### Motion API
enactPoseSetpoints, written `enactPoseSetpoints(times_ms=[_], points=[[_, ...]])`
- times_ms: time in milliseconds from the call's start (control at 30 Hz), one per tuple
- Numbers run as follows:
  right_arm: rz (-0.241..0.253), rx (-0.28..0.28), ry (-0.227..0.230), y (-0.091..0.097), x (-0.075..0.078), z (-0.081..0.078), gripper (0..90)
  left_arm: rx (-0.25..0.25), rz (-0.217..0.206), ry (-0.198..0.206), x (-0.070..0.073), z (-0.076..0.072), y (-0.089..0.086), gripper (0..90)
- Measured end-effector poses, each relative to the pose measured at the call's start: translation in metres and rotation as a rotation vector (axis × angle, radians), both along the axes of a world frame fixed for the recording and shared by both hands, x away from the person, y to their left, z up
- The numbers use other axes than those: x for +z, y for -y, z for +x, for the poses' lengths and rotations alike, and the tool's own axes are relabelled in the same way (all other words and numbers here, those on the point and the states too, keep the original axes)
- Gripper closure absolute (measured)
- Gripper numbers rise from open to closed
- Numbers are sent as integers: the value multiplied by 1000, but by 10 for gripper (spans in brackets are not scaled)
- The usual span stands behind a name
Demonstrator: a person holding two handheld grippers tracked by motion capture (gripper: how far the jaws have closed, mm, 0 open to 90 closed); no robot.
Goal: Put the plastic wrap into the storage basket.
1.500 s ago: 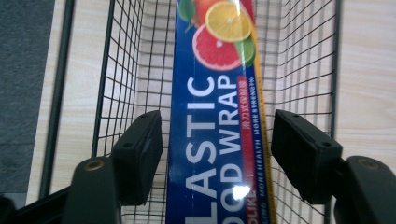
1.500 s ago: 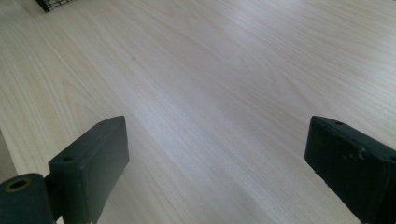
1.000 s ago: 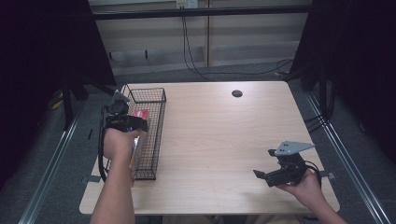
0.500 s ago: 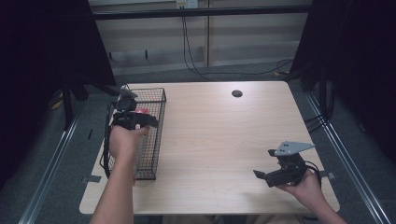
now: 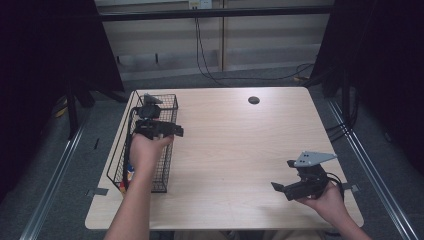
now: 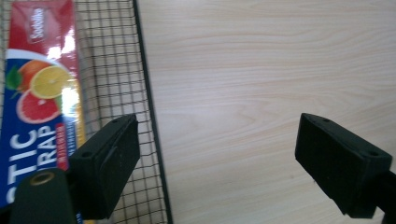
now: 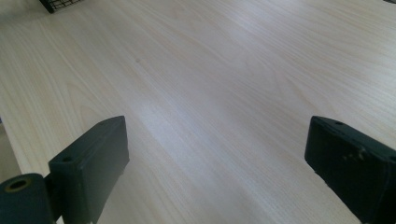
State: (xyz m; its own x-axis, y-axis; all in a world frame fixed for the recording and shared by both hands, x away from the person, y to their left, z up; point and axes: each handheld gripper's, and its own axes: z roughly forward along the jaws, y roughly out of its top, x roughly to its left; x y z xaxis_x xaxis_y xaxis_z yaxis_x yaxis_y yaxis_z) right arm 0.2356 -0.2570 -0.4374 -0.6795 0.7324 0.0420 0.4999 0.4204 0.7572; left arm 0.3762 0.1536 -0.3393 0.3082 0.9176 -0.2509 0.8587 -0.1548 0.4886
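A red and blue box of plastic wrap, printed with citrus slices, lies flat inside the black wire basket. A strip of the box shows through the mesh near the basket's front end. My left gripper hangs over the basket's right rim, one jaw above the mesh and the other above bare table. Its jaws have just been opening and nothing is between them. In the high view the left gripper is level with the basket's middle. My right gripper is held open, low over the table near the front right corner.
The basket stands along the left edge of the light wooden table. A dark round cable hole sits near the far edge. A corner of the basket shows far off in the right gripper view. Black curtains flank both sides.
The red box was held in the left gripper over the basket; now it lies in the basket and the gripper has opened and shifted right over the rim. The right gripper has kept still.
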Motion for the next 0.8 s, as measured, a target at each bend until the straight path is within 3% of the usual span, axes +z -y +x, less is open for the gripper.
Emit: enactPoseSetpoints(times_ms=[267, 800], points=[[3, 0, -2, 0, 0, 0, 61, -82, -8, 11, -5, -4, 19, 123], [4, -13, -9, 1, -3, 2, 61, -173, -20, 56, -20, -19, 47, 98]])
